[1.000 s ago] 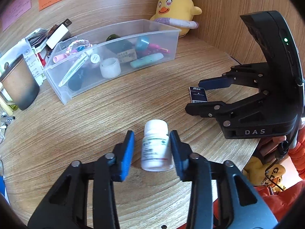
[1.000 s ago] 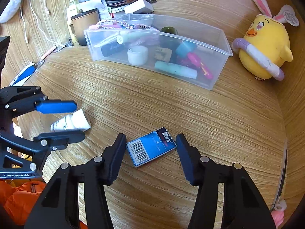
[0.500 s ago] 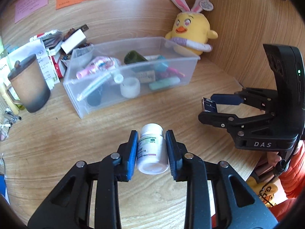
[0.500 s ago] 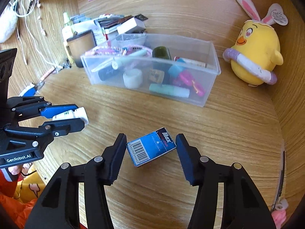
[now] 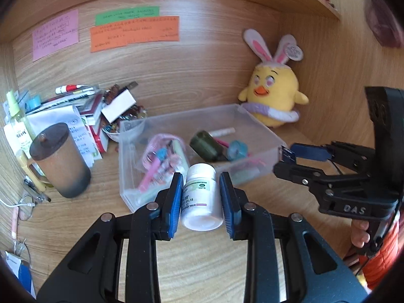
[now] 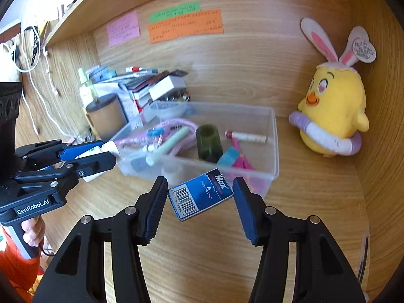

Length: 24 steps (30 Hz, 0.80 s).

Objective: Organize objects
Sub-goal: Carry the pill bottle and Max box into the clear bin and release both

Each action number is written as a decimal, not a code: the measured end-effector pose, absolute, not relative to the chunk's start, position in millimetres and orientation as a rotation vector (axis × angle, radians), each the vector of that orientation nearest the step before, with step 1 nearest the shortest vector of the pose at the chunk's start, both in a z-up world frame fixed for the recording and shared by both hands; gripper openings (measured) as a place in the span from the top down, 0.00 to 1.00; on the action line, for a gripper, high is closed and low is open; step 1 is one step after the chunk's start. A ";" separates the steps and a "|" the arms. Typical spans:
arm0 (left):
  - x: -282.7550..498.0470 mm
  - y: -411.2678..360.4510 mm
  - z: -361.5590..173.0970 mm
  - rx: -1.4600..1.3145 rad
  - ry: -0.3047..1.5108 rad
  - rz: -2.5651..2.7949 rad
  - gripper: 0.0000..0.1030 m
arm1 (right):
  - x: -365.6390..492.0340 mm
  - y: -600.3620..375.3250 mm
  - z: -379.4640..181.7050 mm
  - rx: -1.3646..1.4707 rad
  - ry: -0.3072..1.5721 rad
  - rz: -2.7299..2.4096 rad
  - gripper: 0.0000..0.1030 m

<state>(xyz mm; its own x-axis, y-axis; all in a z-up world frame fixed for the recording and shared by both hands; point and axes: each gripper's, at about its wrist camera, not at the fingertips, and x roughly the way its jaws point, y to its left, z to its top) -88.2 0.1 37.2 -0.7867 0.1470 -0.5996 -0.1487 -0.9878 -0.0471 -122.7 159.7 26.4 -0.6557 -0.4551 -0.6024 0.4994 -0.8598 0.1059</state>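
Both wrist views look forward and down along their own fingers, close above the tabletop (image 5: pixel 106 184), facing its back edge. Left view sits left, right view right; both share the clear bin (image 5: pixel 262 131) (image 6: pixel 274 136), plush chick (image 5: pixel 274 93) (image 6: pixel 333 106) and each other's gripper.

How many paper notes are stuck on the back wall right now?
3: a pink note on the left, a green strip to its right, and an orange note directly below the green. Nothing seems to hide more.

Bright daylight, soft motion blur, strong fisheye bending, dark corners.
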 end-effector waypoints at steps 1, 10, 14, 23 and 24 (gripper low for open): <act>-94.4 -2.5 38.6 -0.955 -0.010 2.837 0.72 | -126.8 158.9 29.1 0.863 0.088 -2.466 0.51; -138.5 -8.0 40.4 -0.997 -0.033 2.837 0.72 | -168.1 146.1 35.3 0.882 0.099 -2.486 0.51; -152.2 -4.0 37.9 -1.014 0.003 2.840 0.72 | -189.2 137.2 26.1 0.936 0.118 -2.472 0.51; -124.9 1.7 21.2 -1.081 0.106 2.795 0.69 | -217.2 128.3 4.1 1.026 0.142 -2.451 0.52; -118.6 3.1 18.3 -1.084 0.116 2.785 0.64 | -219.2 127.1 1.9 1.035 0.147 -2.447 0.52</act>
